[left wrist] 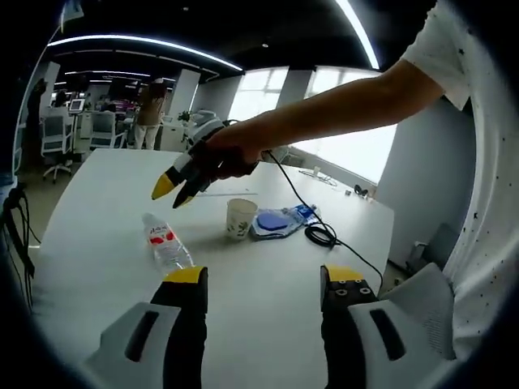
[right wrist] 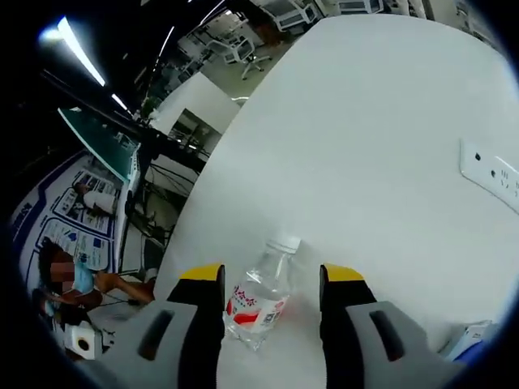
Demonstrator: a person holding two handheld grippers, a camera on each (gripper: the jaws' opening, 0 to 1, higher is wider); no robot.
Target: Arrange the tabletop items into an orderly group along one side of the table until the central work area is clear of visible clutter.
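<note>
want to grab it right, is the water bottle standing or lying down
Lying down: the water bottle rests on its side on the table, cap end toward the far edge.

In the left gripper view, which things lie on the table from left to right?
Water bottle → paper cup → blue packet → coiled black cable.

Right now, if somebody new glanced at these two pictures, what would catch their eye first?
Probably the person's arm stretching across the left gripper view, carrying the right gripper with its yellow-tipped jaws apart above the white table. Next, the clear water bottle lying on its side, framed between the right gripper's open jaws in the right gripper view. Beside it stand a paper cup and a blue packet.
</note>
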